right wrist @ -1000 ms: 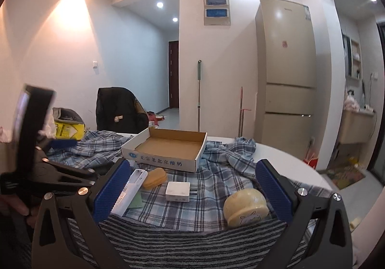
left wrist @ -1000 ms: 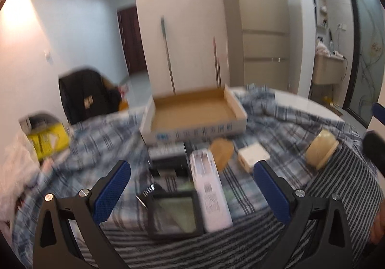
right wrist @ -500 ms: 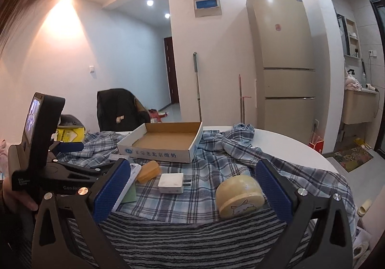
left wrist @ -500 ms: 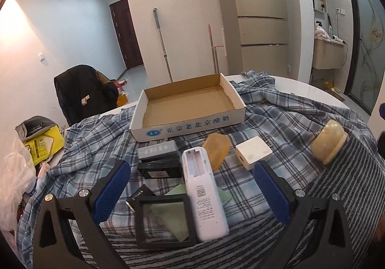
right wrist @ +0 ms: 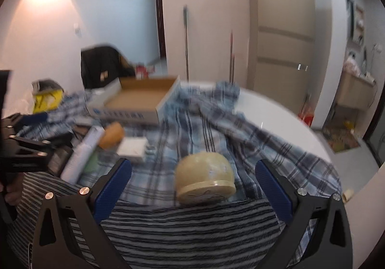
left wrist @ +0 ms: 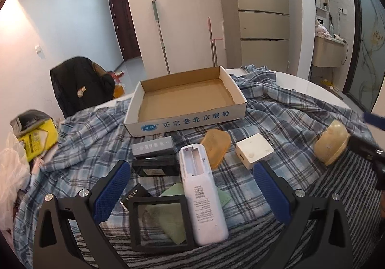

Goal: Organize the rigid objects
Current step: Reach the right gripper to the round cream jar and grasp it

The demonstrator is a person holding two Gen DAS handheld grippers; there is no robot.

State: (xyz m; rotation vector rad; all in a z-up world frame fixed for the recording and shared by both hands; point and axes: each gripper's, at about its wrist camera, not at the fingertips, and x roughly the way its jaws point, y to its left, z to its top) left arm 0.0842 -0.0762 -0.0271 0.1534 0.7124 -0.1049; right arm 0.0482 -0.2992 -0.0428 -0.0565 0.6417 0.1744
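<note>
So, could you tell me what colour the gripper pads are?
Blue pads, clearest in the left wrist view.

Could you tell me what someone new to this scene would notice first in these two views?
Probably the open cardboard box at the far side of the plaid cloth, with nothing in it. Next comes the cluster in front of it: a white remote lying battery side up, an orange soap-like block and a white charger. In the right wrist view, the cream dome-shaped object sits between the open right gripper's fingers.
</note>
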